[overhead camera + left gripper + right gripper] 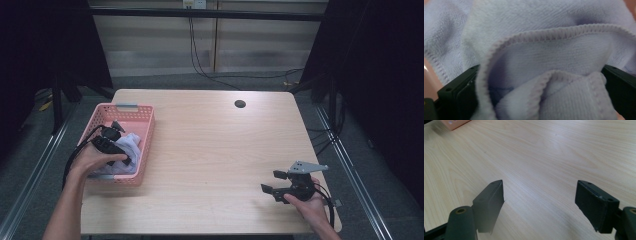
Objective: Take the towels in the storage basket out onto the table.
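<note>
A pale lavender towel (134, 144) lies bunched inside a pink plastic basket (148, 135) at the table's left side. My left gripper (121, 143) reaches down into the basket, open, its jaws spread wide with folds of the towel (554, 57) pushed up between them (540, 92). The stitched hem curls across the left gripper view. My right gripper (272, 181) rests low over the bare table near the front right corner, open with nothing between its jaws (540, 202).
The light wooden table (215, 150) has a round cable hole (240, 104) near its far edge. A corner of the pink basket (454, 123) appears at the top left of the right gripper view. Black curtains and cables surround the table.
</note>
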`<state>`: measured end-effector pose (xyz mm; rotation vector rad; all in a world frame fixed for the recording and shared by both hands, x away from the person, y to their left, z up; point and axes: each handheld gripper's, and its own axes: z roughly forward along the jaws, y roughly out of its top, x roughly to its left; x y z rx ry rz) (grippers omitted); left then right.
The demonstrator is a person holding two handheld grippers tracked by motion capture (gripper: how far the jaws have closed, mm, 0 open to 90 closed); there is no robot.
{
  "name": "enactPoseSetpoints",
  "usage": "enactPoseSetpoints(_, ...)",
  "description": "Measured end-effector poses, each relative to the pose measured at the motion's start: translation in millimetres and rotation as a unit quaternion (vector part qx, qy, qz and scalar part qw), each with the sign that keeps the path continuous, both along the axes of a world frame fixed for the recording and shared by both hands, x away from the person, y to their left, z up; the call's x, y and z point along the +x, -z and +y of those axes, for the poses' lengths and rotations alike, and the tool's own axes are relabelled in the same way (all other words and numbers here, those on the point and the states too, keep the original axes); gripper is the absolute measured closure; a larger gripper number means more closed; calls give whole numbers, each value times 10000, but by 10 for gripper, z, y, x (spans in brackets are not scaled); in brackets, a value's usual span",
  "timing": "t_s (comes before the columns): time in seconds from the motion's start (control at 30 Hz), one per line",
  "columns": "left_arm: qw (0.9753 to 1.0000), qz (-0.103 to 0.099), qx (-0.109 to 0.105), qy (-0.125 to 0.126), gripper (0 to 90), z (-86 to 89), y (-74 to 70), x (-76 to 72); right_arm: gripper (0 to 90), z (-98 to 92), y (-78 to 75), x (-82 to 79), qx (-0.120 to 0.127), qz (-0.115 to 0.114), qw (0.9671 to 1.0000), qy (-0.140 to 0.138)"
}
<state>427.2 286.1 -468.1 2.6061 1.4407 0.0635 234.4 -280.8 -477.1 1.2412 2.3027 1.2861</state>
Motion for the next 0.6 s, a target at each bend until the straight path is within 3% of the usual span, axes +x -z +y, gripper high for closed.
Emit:
enactPoseSetpoints(0.13, 10000, -2, 71, -36, 0, -13, 19, 16, 227, -4, -9, -19, 13, -20, 10000, -27)
enactPoseSetpoints(0.23, 9991, 11, 412, 29, 4, -89, 37, 25, 227, -17, -6, -15, 11, 0, 10000, -20)
enactPoseSetpoints(0.3, 9987, 56, 509, -21, 9, -125, 44, 42, 227, -21, -1, -9, 0, -10, 10000, -23)
enactPoseSetpoints(0.43, 9982, 143, 574, -25, 62, -117, 11, 68, 227, -13, -10, -23, 4, -10, 10000, -22)
enactPoseSetpoints(0.6, 9985, 75, 538, -35, 157, -89, -17, 74, 227, -16, -11, -20, 17, 2, 10000, -16)
